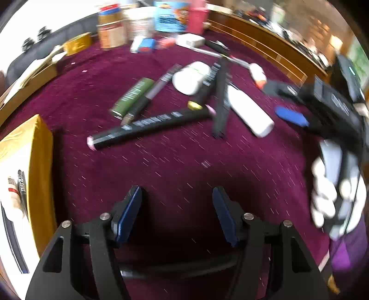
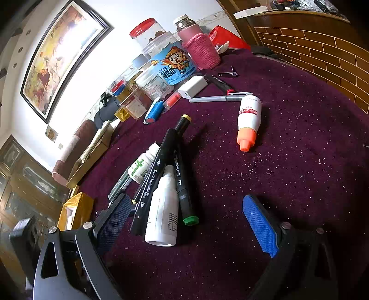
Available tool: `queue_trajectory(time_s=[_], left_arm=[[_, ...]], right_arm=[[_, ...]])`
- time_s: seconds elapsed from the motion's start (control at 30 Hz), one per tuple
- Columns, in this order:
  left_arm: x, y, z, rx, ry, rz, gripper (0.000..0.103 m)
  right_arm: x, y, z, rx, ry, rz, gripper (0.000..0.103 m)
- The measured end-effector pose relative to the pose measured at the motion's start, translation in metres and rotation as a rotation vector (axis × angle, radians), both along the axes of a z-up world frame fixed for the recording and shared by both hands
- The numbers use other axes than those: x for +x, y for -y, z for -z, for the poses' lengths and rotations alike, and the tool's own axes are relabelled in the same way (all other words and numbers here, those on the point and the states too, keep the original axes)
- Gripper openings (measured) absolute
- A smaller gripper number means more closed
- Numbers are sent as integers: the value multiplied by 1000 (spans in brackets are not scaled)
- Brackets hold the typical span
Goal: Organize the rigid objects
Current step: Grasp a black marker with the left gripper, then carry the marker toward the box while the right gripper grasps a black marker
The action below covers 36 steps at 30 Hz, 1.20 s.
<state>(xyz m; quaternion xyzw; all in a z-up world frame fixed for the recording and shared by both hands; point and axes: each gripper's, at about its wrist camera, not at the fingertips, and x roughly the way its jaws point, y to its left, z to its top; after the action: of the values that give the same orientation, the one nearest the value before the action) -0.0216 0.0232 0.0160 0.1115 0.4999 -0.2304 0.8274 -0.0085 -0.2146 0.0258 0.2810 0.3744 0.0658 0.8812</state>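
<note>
While both grippers gape empty, the white bottle (image 2: 163, 210) lies at eleven o'clock inside the right gripper (image 2: 191, 221); left gripper (image 1: 176, 213) hovers, seemingly, over bare cloth (image 1: 175, 166).

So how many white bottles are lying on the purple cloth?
3: a plain one nearest the right gripper, a green-labelled one beside the markers, and an orange-capped one lying apart. Others may be hidden among the clutter behind.

We see a dark purple cloth (image 2: 288, 161) over the surface. A big framed painting (image 2: 57, 57) hangs on the bright white wall (image 2: 129, 16). A brown brick-pattern wall (image 2: 322, 46) stands to the right. Dark wooden cabinets (image 2: 20, 180) stand at the left.
</note>
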Motion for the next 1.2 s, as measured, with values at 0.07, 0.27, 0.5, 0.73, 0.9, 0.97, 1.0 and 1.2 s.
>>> queue_trajectory(time_s=[0.07, 0.27, 0.5, 0.73, 0.9, 0.97, 1.0, 1.2], left_arm=[[-9, 0, -3, -9, -11, 6, 61], [-44, -14, -40, -143, 64, 61, 62], [-102, -14, -41, 65, 120, 314, 62], [-86, -5, -5, 260, 74, 349, 47], [-64, -10, -5, 111, -45, 177, 12], [-61, -14, -6, 57, -72, 94, 12], [-61, -14, -6, 45, -74, 74, 12], [-71, -7, -2, 23, 45, -29, 14]], right_arm=[[0, 0, 0, -3, 0, -1, 95], [1, -1, 0, -11, -1, -4, 96], [1, -1, 0, -15, -3, -4, 96], [0, -2, 0, -28, -4, -3, 96], [0, -2, 0, -26, -3, -2, 96], [0, -3, -1, -26, -2, -1, 96], [0, -3, -1, -28, -3, -1, 96], [0, -3, -1, -28, -3, -2, 96]])
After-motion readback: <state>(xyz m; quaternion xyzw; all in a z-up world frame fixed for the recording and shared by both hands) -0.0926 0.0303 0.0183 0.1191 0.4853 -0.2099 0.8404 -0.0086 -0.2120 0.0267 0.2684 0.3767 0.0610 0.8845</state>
